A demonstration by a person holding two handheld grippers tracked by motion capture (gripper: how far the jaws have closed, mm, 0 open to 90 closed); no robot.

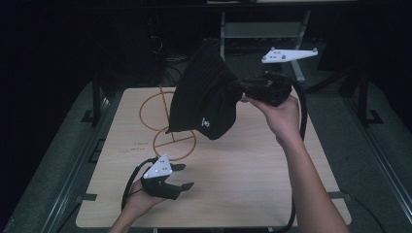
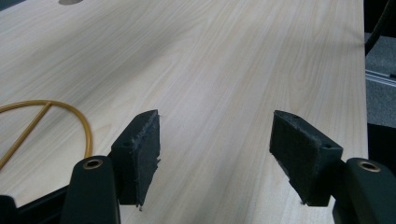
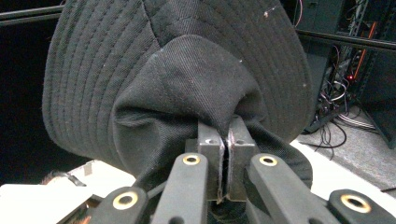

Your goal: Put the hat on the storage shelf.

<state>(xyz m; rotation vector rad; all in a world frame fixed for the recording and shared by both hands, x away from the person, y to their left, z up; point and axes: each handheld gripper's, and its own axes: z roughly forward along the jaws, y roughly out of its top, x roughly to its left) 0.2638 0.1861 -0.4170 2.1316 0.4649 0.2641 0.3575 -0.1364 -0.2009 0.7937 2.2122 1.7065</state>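
Observation:
A black bucket hat (image 1: 204, 99) with a stitched brim hangs in the air above the far half of the wooden table (image 1: 243, 170). My right gripper (image 1: 241, 90) is shut on the cloth of its crown; in the right gripper view the jaws pinch a fold of the hat (image 3: 177, 79) tight between the pads (image 3: 208, 144). My left gripper (image 1: 180, 175) rests low over the table's near left part, open, with nothing between its fingers (image 2: 140, 154); bare wood (image 2: 219, 93) shows between them.
Yellow circle lines (image 1: 167, 128) are marked on the table under the hat, and one arc (image 2: 56, 112) lies beside the left jaw. Dark floor, metal frame legs (image 1: 228, 29) and cables (image 3: 336, 116) surround the table.

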